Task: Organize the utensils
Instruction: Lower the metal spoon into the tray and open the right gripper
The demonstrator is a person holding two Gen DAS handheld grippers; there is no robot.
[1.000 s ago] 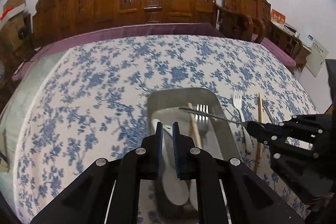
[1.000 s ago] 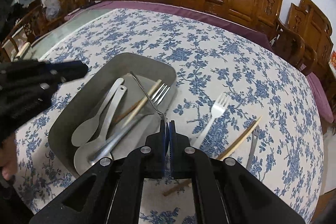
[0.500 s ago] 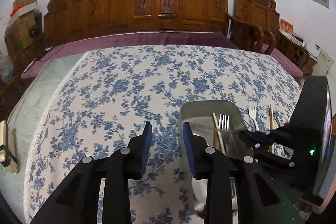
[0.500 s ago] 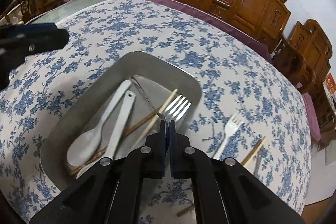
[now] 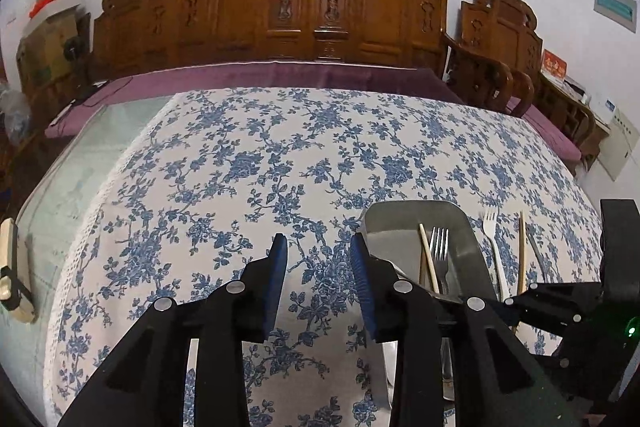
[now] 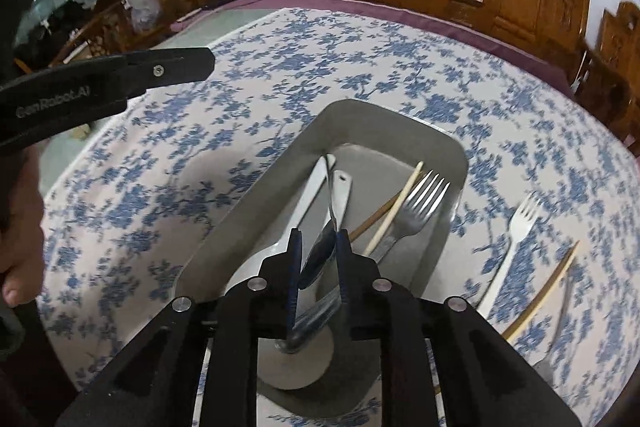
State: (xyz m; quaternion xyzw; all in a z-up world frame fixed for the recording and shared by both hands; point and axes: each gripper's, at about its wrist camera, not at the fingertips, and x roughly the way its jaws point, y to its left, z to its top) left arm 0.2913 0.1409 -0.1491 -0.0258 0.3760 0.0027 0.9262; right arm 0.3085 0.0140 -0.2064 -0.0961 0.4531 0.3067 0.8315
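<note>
Floral cloth (image 5: 248,163): tray (image 6: 384,123), 2 forks (image 6: 420,203), 3 chopsticks (image 6: 394,211).

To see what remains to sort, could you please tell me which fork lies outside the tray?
The white fork: it lies on the tablecloth right of the tray, while the metal fork is inside.

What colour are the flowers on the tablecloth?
Blue, on a white tablecloth. The left wrist view shows them best.

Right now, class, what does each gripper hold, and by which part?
Nothing is gripped. The left gripper stands open over bare tablecloth. The right gripper is opening; a metal utensil lies between its jaws, released over the grey tray.
</note>
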